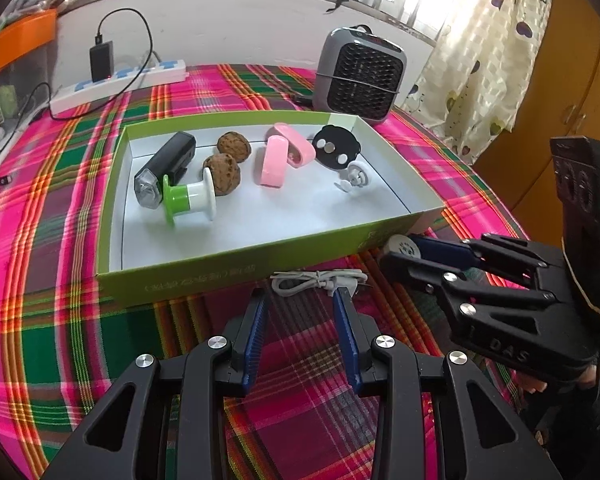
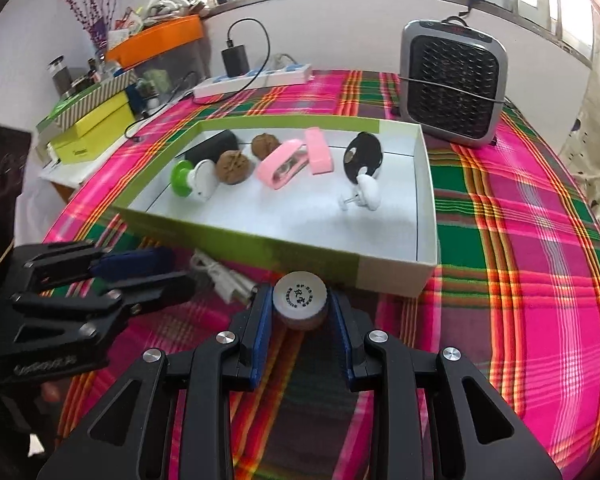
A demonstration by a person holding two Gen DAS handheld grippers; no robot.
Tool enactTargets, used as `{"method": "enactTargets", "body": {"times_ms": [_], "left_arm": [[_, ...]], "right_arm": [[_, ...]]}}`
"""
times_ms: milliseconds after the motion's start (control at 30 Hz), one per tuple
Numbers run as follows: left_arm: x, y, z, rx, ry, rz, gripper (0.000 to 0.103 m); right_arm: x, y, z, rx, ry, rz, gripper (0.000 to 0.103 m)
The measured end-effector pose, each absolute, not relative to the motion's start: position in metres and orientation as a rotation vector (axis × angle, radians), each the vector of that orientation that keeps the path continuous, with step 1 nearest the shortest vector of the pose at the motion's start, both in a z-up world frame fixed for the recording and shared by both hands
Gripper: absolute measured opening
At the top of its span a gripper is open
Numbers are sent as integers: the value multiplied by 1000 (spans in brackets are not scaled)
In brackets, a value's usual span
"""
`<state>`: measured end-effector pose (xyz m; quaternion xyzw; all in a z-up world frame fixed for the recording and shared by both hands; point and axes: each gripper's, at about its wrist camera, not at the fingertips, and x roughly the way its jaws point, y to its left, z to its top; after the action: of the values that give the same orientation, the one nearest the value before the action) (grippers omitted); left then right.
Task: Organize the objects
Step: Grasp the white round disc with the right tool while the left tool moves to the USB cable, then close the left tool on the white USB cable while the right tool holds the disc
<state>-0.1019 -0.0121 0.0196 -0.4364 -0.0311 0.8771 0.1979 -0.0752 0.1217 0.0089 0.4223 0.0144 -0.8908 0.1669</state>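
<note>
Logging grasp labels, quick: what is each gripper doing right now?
Left gripper: open, empty, by the white cable.
Right gripper: shut on the small white-capped bottle.

Everything keyed off the box [image 1: 236, 256], torch [image 1: 165, 168] in its left end, spool [image 1: 188, 196] just before the torch, two walnuts [image 1: 228, 160] mid-box, cable [image 1: 320, 280] on the cloth before the box, heater [image 1: 358, 76] behind its right corner, power strip [image 1: 120, 80] behind left
</note>
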Motion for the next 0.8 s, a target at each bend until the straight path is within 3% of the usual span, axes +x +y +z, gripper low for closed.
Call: {"method": "enactTargets", "body": {"times_ms": [800], "left_arm": [[-94, -41, 21, -1244, -197, 2485, 31]], "right_arm": [[-53, 67, 2, 1174, 149, -2299, 30]]}}
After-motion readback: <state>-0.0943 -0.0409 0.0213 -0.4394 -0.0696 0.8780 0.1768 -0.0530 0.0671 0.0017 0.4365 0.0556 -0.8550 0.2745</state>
